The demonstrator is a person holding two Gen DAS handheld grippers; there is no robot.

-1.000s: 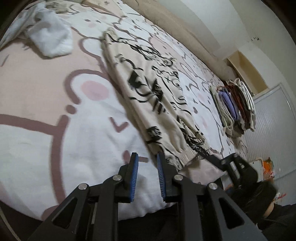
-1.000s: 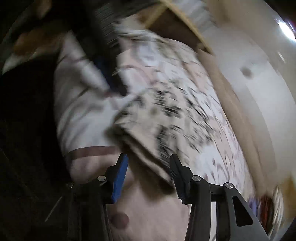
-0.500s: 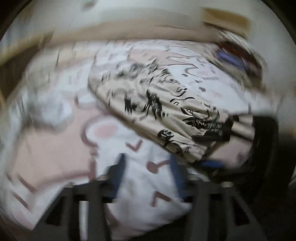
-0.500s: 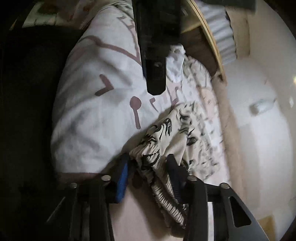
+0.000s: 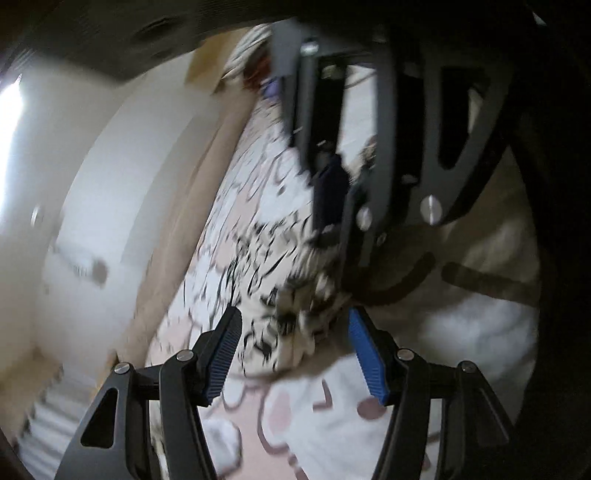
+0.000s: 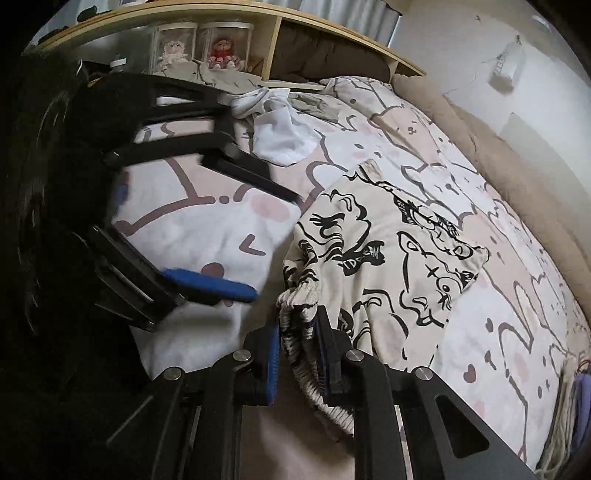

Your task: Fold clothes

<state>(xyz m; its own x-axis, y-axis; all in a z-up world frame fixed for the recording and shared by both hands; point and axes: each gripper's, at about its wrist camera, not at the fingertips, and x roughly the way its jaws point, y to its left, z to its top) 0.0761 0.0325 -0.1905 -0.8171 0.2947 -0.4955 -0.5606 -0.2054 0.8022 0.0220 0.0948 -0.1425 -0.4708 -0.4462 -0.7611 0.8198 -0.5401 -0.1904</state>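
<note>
A cream garment with black cartoon print [image 6: 388, 258] lies folded lengthwise on the bed. My right gripper [image 6: 297, 350] is shut on its ribbed cuff end [image 6: 299, 314] at the bed's near edge. My left gripper [image 5: 293, 350] is open, its jaws wide apart, just short of the same blurred garment end [image 5: 288, 295]. It shows in the right wrist view [image 6: 207, 284] to the left of the cuff. The right gripper's frame [image 5: 369, 166] fills the top of the left wrist view.
The bedsheet [image 6: 207, 229] is white and pink with bear drawings. White clothes [image 6: 280, 136] lie crumpled near the wooden shelf [image 6: 221, 22]. A stack of folded clothes [image 6: 569, 413] sits at the right edge. A beige bolster [image 6: 517, 166] runs along the wall.
My right gripper has closed on the garment's cuff end. My left gripper has opened wide and swung round toward the same end of the garment.
</note>
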